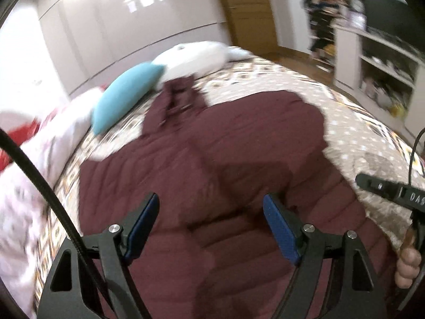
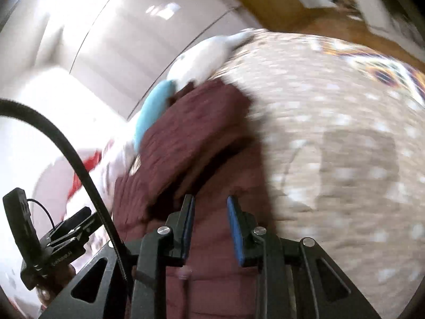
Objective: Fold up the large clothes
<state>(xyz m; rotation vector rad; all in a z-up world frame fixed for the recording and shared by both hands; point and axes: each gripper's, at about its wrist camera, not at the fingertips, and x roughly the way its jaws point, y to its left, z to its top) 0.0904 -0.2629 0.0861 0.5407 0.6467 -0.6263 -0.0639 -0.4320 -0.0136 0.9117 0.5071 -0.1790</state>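
Note:
A large maroon quilted coat point(image 1: 225, 154) lies spread on the patterned beige bedspread point(image 1: 358, 133). My left gripper point(image 1: 211, 207) is open and empty, its blue pads wide apart just above the coat's near part. The right gripper's body point(image 1: 393, 194) shows at the right edge of the left wrist view. In the right wrist view the coat point(image 2: 191, 143) lies folded at its right edge, and my right gripper point(image 2: 209, 210) hovers over it with its pads partly apart and nothing between them. Both views are blurred by motion.
A teal pillow point(image 1: 124, 95) and a white pillow point(image 1: 194, 58) lie at the bed's far side by white wardrobes. White and red bedding point(image 1: 32, 159) is at the left. A white shelf unit point(image 1: 379, 66) stands right of the bed. Bare bedspread point(image 2: 332, 146) lies right of the coat.

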